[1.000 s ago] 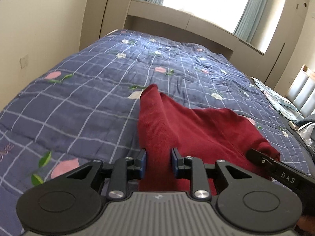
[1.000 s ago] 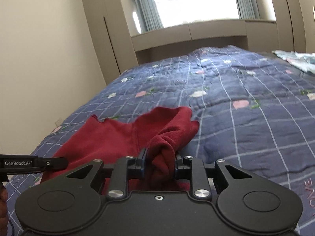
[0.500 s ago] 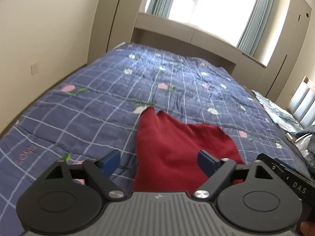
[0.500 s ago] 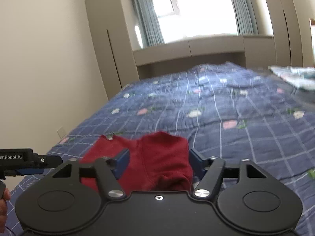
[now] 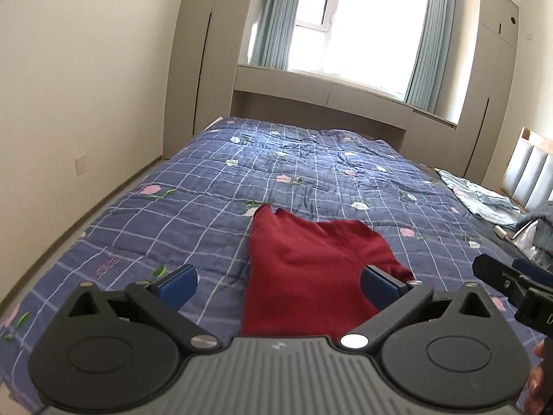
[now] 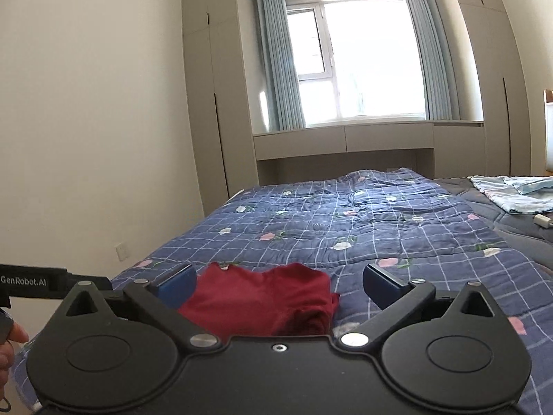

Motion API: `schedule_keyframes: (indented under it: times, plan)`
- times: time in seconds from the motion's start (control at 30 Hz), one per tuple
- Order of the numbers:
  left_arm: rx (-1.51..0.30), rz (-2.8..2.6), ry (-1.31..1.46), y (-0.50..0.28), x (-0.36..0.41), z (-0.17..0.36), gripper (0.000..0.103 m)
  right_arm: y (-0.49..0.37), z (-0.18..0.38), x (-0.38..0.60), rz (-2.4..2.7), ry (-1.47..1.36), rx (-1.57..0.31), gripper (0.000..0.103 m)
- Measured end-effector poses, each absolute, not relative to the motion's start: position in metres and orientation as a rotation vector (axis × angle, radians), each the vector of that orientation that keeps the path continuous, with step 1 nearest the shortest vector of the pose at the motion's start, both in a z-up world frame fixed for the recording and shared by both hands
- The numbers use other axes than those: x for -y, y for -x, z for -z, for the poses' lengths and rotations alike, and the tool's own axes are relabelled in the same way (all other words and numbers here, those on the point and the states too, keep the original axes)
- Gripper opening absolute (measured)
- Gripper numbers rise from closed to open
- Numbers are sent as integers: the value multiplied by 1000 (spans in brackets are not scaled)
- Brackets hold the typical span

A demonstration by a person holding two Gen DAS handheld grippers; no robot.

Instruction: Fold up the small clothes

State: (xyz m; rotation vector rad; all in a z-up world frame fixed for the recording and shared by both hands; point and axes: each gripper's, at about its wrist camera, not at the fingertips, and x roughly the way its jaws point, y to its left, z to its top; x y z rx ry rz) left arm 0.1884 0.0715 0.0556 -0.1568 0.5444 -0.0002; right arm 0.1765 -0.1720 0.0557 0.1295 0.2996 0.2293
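Note:
A dark red garment (image 5: 311, 269) lies folded on the blue checked quilt (image 5: 242, 186), its near end under my grippers. My left gripper (image 5: 278, 285) is open and empty, raised above the garment's near edge. In the right wrist view the same garment (image 6: 262, 301) lies flat with a bunched fold at its right end. My right gripper (image 6: 280, 285) is open and empty above it. The right gripper's side shows at the right edge of the left wrist view (image 5: 511, 283), and the left gripper's side at the left edge of the right wrist view (image 6: 34, 282).
The quilt (image 6: 380, 221) covers a large bed. Light blue clothes (image 5: 480, 199) lie at the far right near the headboard (image 5: 528, 173), with a white charger (image 6: 542, 220) beside them. A wall with a socket (image 5: 80, 166) is on the left; cabinets and a window are beyond the bed.
Both grippers were shut on the red garment a second ago. They have opened, let it drop onto the quilt, and risen up and back.

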Motion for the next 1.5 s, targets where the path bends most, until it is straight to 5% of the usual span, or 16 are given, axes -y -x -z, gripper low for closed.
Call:
schedule_keyframes:
  times: [0.6,1.5]
  plan:
    - [-504,-61,153,-76,-63,-11,103,-57,-8,175,-192,-35,-318,102]
    - [-534,-84,138,-71,-64,2,103,-58,0,170,-200,-8,-341,102]
